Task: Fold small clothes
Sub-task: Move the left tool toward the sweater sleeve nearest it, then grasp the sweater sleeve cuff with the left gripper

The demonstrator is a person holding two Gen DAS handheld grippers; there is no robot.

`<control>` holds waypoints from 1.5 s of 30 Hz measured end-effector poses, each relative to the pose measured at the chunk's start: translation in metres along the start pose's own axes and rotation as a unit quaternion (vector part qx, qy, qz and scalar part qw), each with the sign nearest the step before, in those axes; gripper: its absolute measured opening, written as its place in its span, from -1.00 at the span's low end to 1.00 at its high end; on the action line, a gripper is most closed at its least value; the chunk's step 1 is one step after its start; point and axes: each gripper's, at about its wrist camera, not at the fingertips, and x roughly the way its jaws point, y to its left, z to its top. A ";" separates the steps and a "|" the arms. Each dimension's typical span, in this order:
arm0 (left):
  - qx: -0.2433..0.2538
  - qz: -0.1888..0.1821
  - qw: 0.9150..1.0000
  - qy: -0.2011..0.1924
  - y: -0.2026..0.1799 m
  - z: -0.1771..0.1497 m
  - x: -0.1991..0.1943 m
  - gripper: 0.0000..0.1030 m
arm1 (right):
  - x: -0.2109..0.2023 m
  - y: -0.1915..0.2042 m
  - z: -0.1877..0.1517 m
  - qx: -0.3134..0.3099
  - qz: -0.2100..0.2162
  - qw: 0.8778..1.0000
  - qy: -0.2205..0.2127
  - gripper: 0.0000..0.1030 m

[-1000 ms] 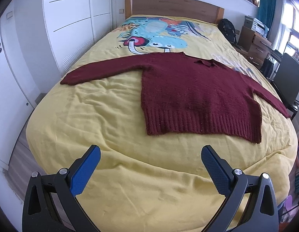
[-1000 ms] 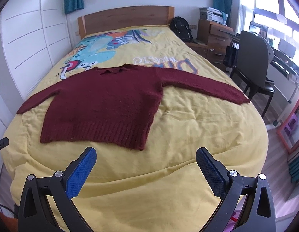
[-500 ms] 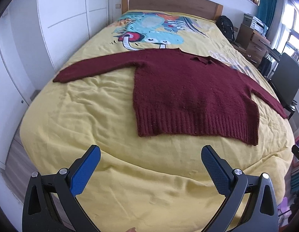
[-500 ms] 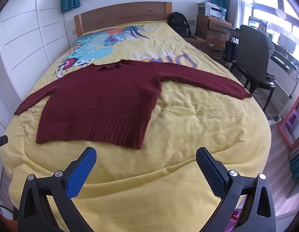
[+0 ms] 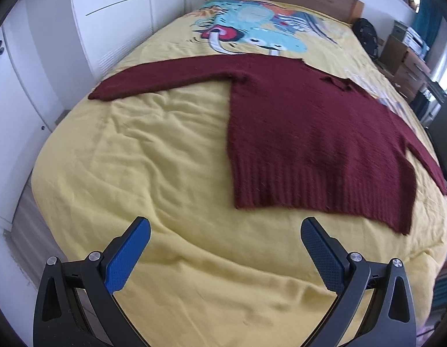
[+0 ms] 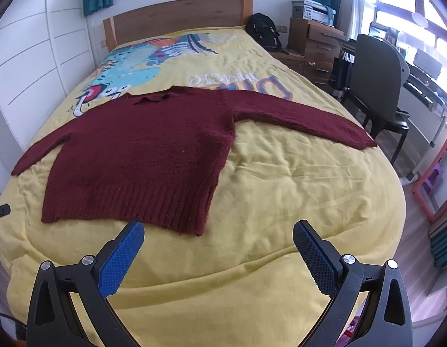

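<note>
Sweater [image 5: 310, 133] lies flat, front down or up can't tell, spread across the middle of the yellow bed [image 5: 136, 173], both sleeves stretched out sideways, ribbed hem toward the near edge. No fold made yet, by the look of it.

Left claw [image 5: 225, 248] hangs wide open, empty, above the bare bedding just near of the hem's left corner. Left sleeve [image 5: 165, 79] runs far-left, well apart from it. Likely first step: pinch the sleeve cuff or the hem corner, so come in low, one finger under the knit, take a single layer only.

Right claw [image 6: 218, 245] is also wide open, empty, near the hem's right corner [image 6: 194, 225], its left finger just beside the hem. Right sleeve [image 6: 304, 115] reaches far-right. Grip both sides level so the fold line stays straight; thick knit may drag the bedding.
</note>
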 end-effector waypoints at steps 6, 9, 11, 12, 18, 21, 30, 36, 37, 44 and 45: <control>-0.037 0.036 0.999 -0.017 0.027 0.036 0.024 0.98 | 0.022 -0.002 0.013 0.002 -0.008 1.000 0.012 1.00; -0.065 0.034 0.997 -0.026 0.048 0.062 0.040 0.98 | 0.034 -0.003 0.019 0.002 -0.014 1.000 0.018 1.00; -0.073 0.036 0.996 -0.022 0.060 0.080 0.054 0.98 | 0.042 -0.003 0.024 0.001 -0.019 1.000 0.023 1.00; -0.076 0.041 0.996 -0.022 0.066 0.089 0.060 0.98 | 0.047 -0.003 0.026 0.001 -0.022 0.999 0.025 1.00; -0.126 0.059 0.990 -0.017 0.116 0.145 0.109 0.98 | 0.066 -0.003 0.037 -0.003 -0.035 0.999 0.039 1.00; -0.145 0.081 0.986 -0.010 0.139 0.163 0.133 0.98 | 0.073 -0.002 0.039 -0.008 -0.042 0.998 0.045 1.00; -0.249 0.084 0.965 0.027 0.211 0.186 0.187 0.98 | 0.095 -0.001 0.044 -0.006 -0.052 0.997 0.064 1.00; -0.293 0.086 0.951 0.041 0.241 0.184 0.206 0.96 | 0.109 0.002 0.043 -0.008 -0.052 0.996 0.073 1.00; -0.299 0.084 0.950 0.040 0.245 0.185 0.209 0.95 | 0.111 0.002 0.043 -0.007 -0.053 0.996 0.074 1.00; -0.360 0.032 0.932 0.017 0.273 0.188 0.216 0.80 | 0.124 -0.002 0.043 -0.005 -0.060 0.995 0.082 1.00; -0.364 0.026 0.931 0.012 0.274 0.189 0.217 0.76 | 0.125 -0.003 0.043 -0.004 -0.061 0.995 0.084 1.00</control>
